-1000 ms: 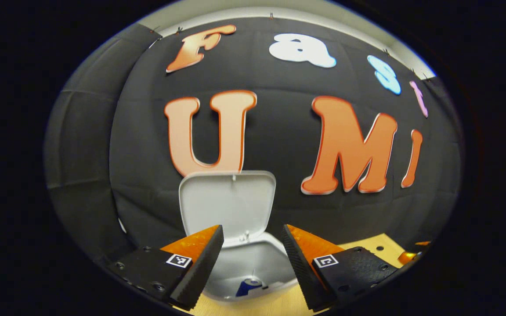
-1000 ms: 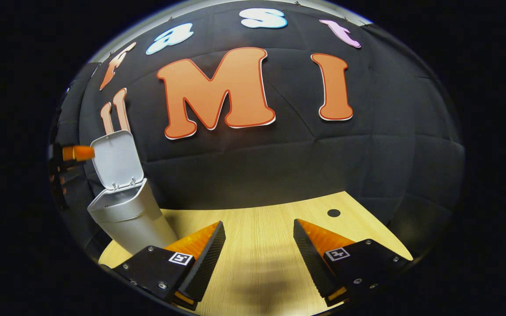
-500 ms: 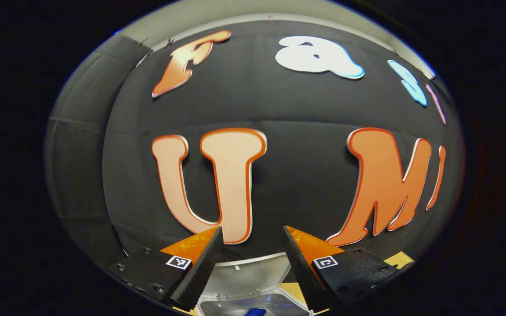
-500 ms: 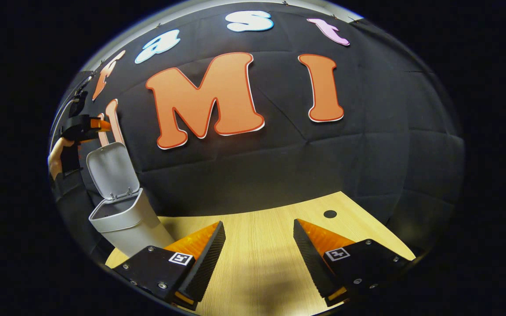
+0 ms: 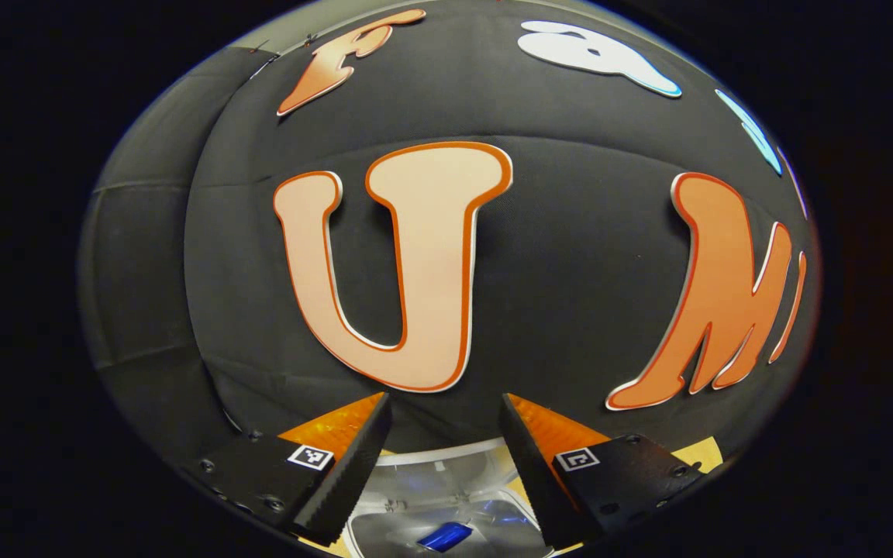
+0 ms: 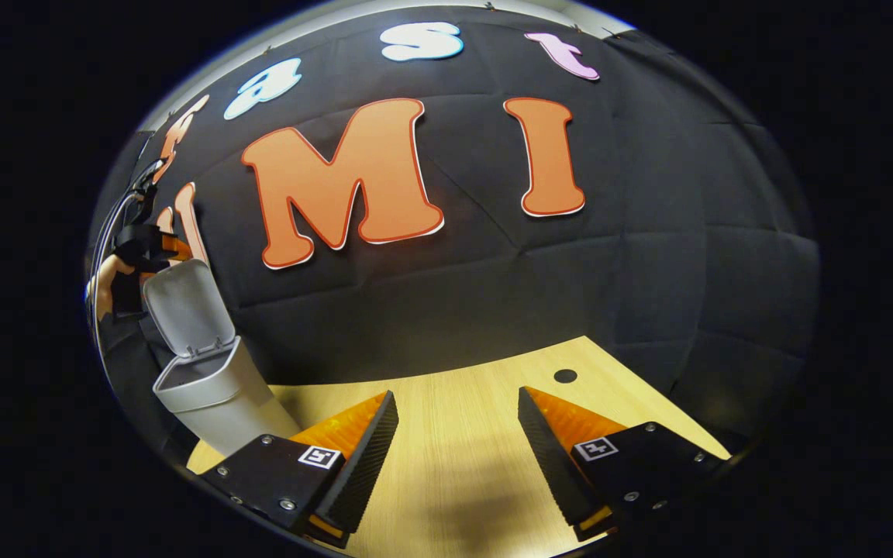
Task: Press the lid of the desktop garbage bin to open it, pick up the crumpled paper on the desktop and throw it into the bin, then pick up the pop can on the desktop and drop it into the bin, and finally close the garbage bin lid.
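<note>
A: Stock, left to right?

B: Far left in the right gripper view: bin (image 6: pixel 210 395) on the desk (image 6: pixel 462 434), lid (image 6: pixel 183 306) raised and leaning back. My left gripper (image 6: pixel 153 246) is above and behind the lid's top edge, a hand (image 6: pixel 101 283) holding it. Whether it touches the lid, I cannot tell.

A: Contents?

B: In the left gripper view, under my left gripper (image 5: pixel 444 434), the bin's mouth (image 5: pixel 446 523) lies open with the blue can (image 5: pixel 446 536) inside. Paper: not made out in there; I judge it binned, since none lies on the visible desk.

A: Grippers?

B: Left: fingers spread, holding nothing. Right gripper (image 6: pixel 458 434): fingers spread, holding nothing, low over bare desk, well apart from the bin.

A: Step in hand?

B: Closing the lid, I judge. Done well: bring a left finger onto the lid's back near the top edge, push forward and down along the hinge arc, then press flat until the catch takes. Avoid shoving sideways; the bin looks light and could slide or tip.
</note>
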